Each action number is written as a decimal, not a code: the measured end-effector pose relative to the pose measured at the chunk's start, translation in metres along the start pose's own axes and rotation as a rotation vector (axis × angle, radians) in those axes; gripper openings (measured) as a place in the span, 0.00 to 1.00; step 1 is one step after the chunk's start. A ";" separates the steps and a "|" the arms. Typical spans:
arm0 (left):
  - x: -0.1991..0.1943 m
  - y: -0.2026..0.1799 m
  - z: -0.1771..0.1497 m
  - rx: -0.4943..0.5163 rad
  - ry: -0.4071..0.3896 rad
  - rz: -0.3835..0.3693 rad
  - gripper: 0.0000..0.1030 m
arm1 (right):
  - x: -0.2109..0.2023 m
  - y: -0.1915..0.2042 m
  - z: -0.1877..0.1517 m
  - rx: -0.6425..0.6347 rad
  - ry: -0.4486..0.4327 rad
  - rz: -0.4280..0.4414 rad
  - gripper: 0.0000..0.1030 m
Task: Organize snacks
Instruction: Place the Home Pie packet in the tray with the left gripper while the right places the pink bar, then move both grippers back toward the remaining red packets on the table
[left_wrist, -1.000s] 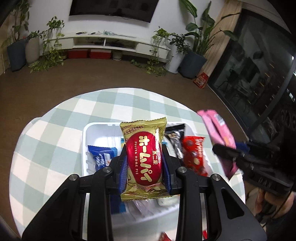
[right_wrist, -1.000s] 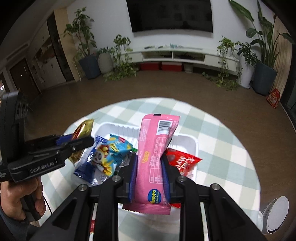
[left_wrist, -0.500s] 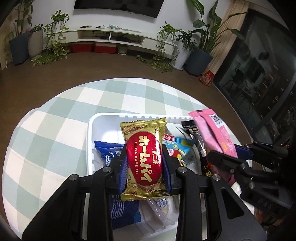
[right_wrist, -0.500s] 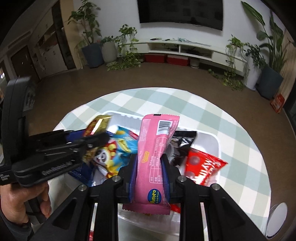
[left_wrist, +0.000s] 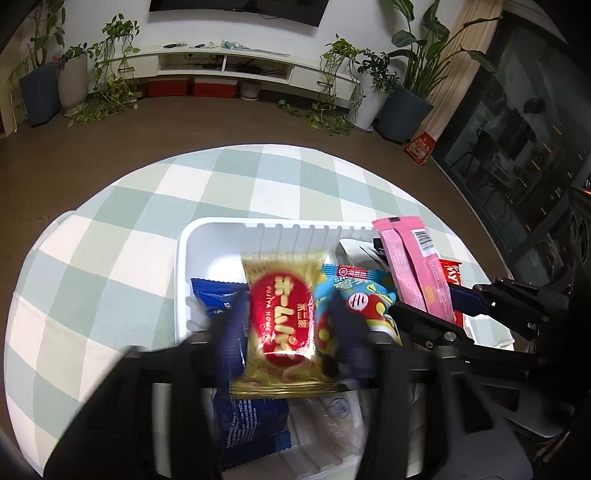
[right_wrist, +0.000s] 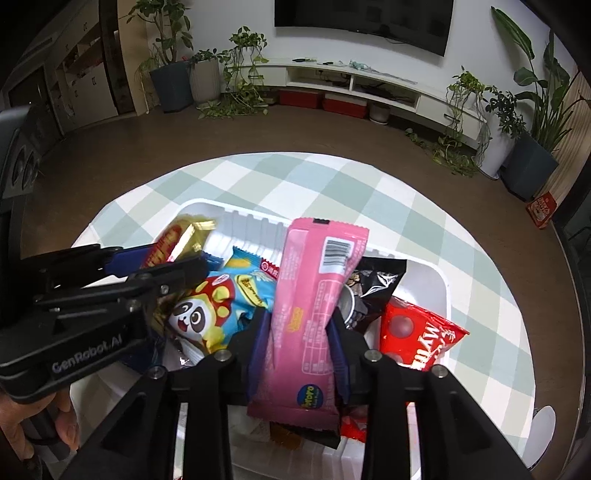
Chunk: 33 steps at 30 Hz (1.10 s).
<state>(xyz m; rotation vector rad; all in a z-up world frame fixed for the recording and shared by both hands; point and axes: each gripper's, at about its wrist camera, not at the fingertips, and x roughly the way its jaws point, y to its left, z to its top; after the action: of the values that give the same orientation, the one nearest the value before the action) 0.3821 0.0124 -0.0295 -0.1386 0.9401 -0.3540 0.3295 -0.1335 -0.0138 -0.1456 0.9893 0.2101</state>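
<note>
Both grippers hang over a white bin (left_wrist: 236, 227) of snacks on a round table (left_wrist: 110, 251) draped in a pale green-and-white check cloth. The left gripper (left_wrist: 286, 325), blurred in its own view, has its blue-padded fingers (left_wrist: 234, 325) spread to about the width of a glossy gold pie packet (left_wrist: 282, 317) with a red oval label; whether the pads press the packet cannot be told. The packet stands upright above the bin's left half. The right gripper (right_wrist: 299, 334) pinches a long pink bar (right_wrist: 314, 306), its matte wrapper creased where the blue pads (right_wrist: 258, 339) bite, barcode side up, held over the bin's middle.

The bin is a ribbed rectangular plastic tub with rounded corners. Inside lie a dark blue pouch (left_wrist: 251, 421) at the left, a bright blue panda bag (right_wrist: 210, 306) in the centre, a crinkled black packet (right_wrist: 373, 288) behind the bar, and a shiny red bag (right_wrist: 417, 339) leaning over the right rim. In the right wrist view the left gripper (right_wrist: 177, 258) and its gold packet (right_wrist: 177, 238) show from the side, a bare hand (right_wrist: 37, 424) gripping the handle below.
</note>
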 end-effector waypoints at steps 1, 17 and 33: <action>-0.002 0.000 0.000 0.000 -0.006 -0.005 0.64 | 0.000 -0.001 0.000 0.001 0.000 -0.003 0.39; -0.049 -0.016 -0.009 0.010 -0.093 -0.038 0.89 | -0.035 -0.002 -0.003 -0.005 -0.102 -0.023 0.71; -0.129 -0.042 -0.093 0.141 -0.222 -0.012 0.99 | -0.121 -0.046 -0.071 0.122 -0.264 0.063 0.82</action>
<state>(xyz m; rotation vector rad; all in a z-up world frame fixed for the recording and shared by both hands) 0.2280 0.0226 0.0261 -0.0534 0.6931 -0.4058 0.2180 -0.2066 0.0506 0.0249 0.7420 0.2198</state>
